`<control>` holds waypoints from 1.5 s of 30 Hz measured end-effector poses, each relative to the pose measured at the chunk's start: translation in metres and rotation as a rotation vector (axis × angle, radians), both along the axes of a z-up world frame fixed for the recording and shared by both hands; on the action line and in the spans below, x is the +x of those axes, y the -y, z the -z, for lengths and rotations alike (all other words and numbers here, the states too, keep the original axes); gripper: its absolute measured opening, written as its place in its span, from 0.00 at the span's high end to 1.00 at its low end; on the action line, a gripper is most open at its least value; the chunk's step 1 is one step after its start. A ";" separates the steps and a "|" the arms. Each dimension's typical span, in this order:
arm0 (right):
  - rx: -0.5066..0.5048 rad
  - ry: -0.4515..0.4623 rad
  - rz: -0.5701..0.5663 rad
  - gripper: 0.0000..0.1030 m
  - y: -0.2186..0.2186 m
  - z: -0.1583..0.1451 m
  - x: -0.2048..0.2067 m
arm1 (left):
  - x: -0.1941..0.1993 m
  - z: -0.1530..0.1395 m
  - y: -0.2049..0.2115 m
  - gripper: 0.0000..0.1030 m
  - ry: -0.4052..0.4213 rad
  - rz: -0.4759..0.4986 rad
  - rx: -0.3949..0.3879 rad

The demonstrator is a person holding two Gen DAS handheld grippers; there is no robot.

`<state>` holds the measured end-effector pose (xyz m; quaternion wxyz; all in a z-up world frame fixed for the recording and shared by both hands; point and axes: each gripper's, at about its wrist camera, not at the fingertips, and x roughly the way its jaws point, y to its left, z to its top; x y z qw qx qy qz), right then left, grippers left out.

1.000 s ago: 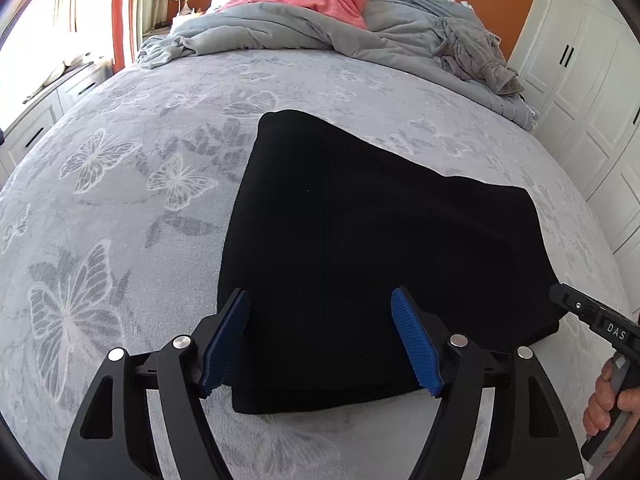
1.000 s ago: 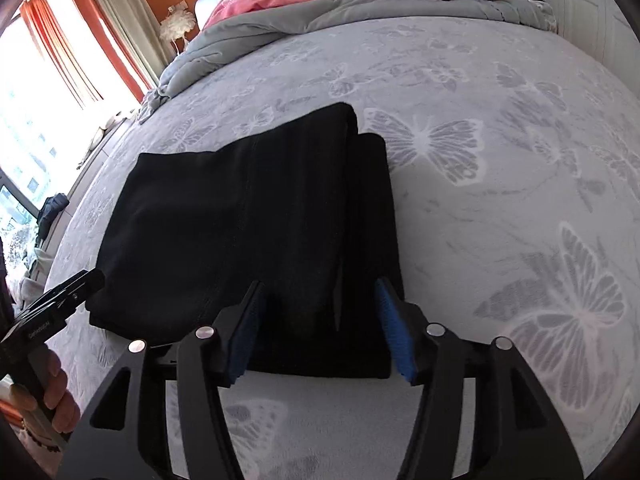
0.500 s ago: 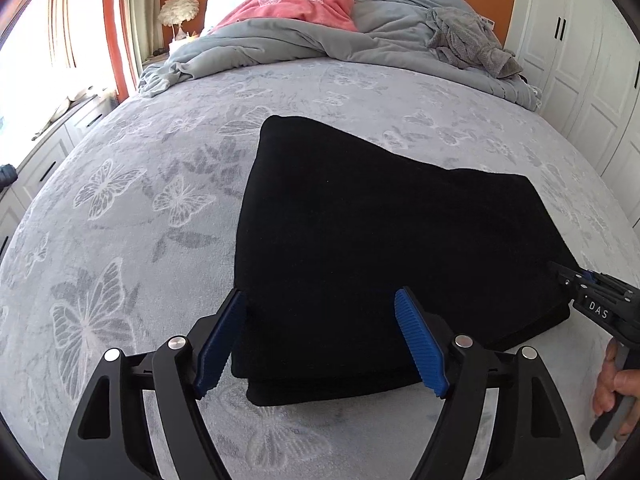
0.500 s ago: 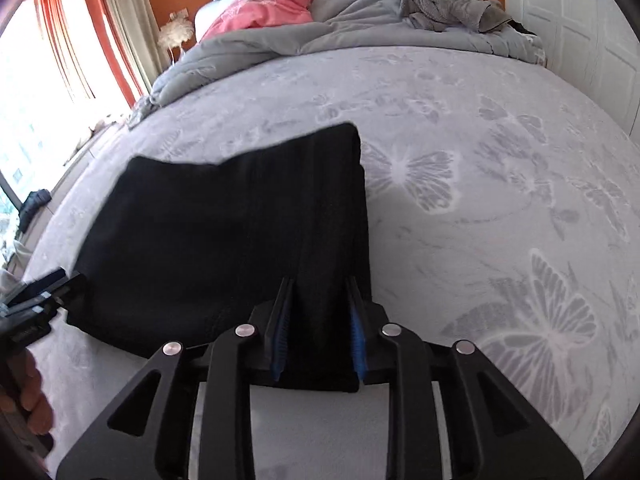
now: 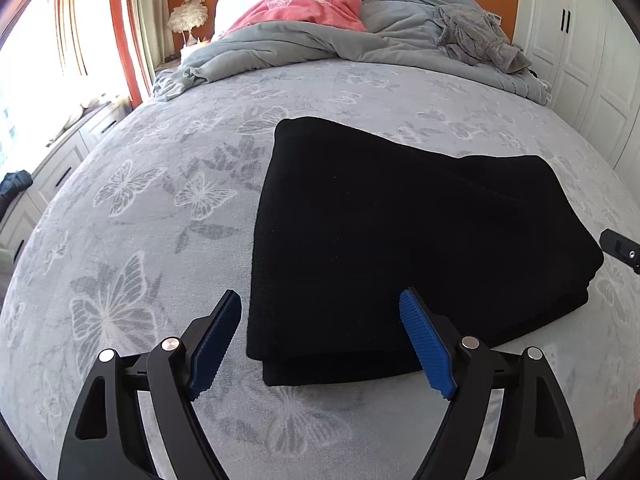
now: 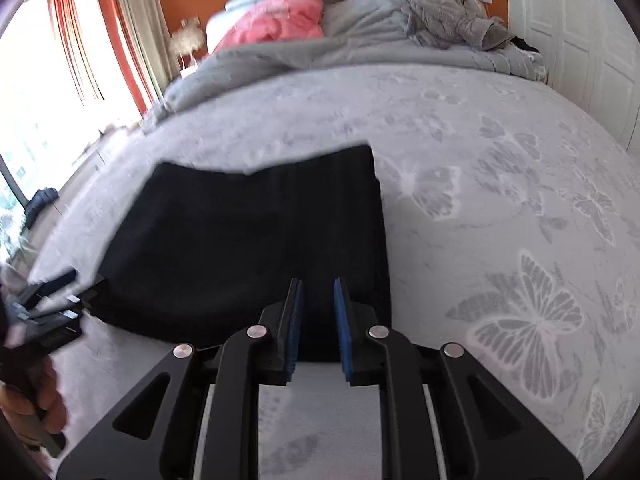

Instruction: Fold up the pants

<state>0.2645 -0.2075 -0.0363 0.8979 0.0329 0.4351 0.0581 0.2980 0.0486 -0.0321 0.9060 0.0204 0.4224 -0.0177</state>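
Note:
The black pants [image 5: 400, 232] lie folded in a flat stack on the grey butterfly bedspread [image 5: 140, 240]. My left gripper [image 5: 320, 316] is open, its blue pads either side of the stack's near left corner, raised just in front of it. In the right wrist view the pants [image 6: 248, 240] lie ahead and to the left. My right gripper [image 6: 318, 298] has its jaws narrowed to a small gap at the stack's near right edge; whether cloth is between the pads is unclear. The right gripper's tip [image 5: 620, 250] shows at the left wrist view's right edge.
A rumpled grey duvet [image 5: 320, 44], a pink garment [image 5: 304, 4] and a grey garment [image 5: 476, 40] lie at the head of the bed. White wardrobe doors [image 5: 580, 60] stand on the right. A window with orange curtains [image 5: 120, 28] and low drawers are on the left.
My right gripper closed from wide open to a narrow gap. Both grippers have drawn back a little from the folded pants, which lie unmoved.

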 end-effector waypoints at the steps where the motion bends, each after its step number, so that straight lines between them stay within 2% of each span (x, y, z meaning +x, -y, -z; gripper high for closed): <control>1: -0.013 -0.015 0.005 0.88 0.001 0.012 0.004 | -0.003 -0.002 0.000 0.24 0.006 0.001 0.004; 2: -0.016 0.022 0.005 0.88 0.000 0.008 0.000 | -0.006 -0.003 0.000 0.24 0.011 0.002 0.004; 3: -0.011 0.005 0.013 0.88 -0.002 -0.002 -0.002 | -0.009 -0.004 0.001 0.24 0.013 -0.003 0.005; 5: 0.103 0.003 0.028 0.85 0.002 -0.027 -0.008 | -0.012 -0.005 0.003 0.24 0.008 -0.001 0.015; 6: 0.126 0.037 0.016 0.85 0.002 -0.043 -0.017 | -0.012 -0.005 0.004 0.24 0.003 -0.004 0.026; 9: 0.056 0.133 0.013 0.83 -0.001 -0.080 -0.052 | -0.018 -0.012 0.003 0.24 0.008 -0.006 0.030; 12: 0.083 0.154 -0.004 0.82 0.005 -0.093 -0.089 | -0.038 -0.030 -0.001 0.24 0.023 -0.016 0.000; 15: 0.045 0.164 0.004 0.82 0.008 -0.090 -0.124 | -0.069 -0.048 -0.002 0.23 0.048 -0.011 -0.029; 18: 0.013 0.167 0.011 0.81 0.007 -0.080 -0.160 | -0.107 -0.061 0.000 0.20 0.099 -0.010 -0.014; 20: -0.013 0.165 0.023 0.69 0.005 -0.070 -0.181 | -0.132 -0.064 0.001 0.19 0.116 -0.007 -0.013; 22: -0.030 0.145 0.020 0.62 0.002 -0.055 -0.200 | -0.154 -0.064 0.001 0.19 0.115 -0.007 -0.011; 29: -0.012 0.136 0.056 0.61 -0.001 -0.017 -0.240 | -0.213 -0.042 0.002 0.16 0.120 0.009 -0.011; 30: -0.001 0.133 0.056 0.60 -0.002 -0.016 -0.240 | -0.217 -0.036 0.003 0.16 0.121 0.006 -0.011; 32: 0.003 0.156 0.061 0.49 -0.004 -0.017 -0.244 | -0.225 -0.026 0.002 0.16 0.145 0.006 -0.022; 33: -0.005 0.168 0.066 0.48 -0.006 -0.016 -0.245 | -0.227 -0.021 0.001 0.16 0.159 0.003 -0.025; 36: -0.011 0.181 0.052 0.47 -0.011 -0.016 -0.248 | -0.221 -0.014 0.002 0.16 0.136 -0.025 -0.048; 40: -0.037 0.180 0.042 0.47 -0.014 -0.013 -0.249 | -0.223 -0.013 0.004 0.16 0.179 -0.027 -0.008; 45: -0.033 0.177 0.056 0.47 -0.008 -0.014 -0.250 | -0.223 -0.012 -0.002 0.16 0.178 -0.037 -0.041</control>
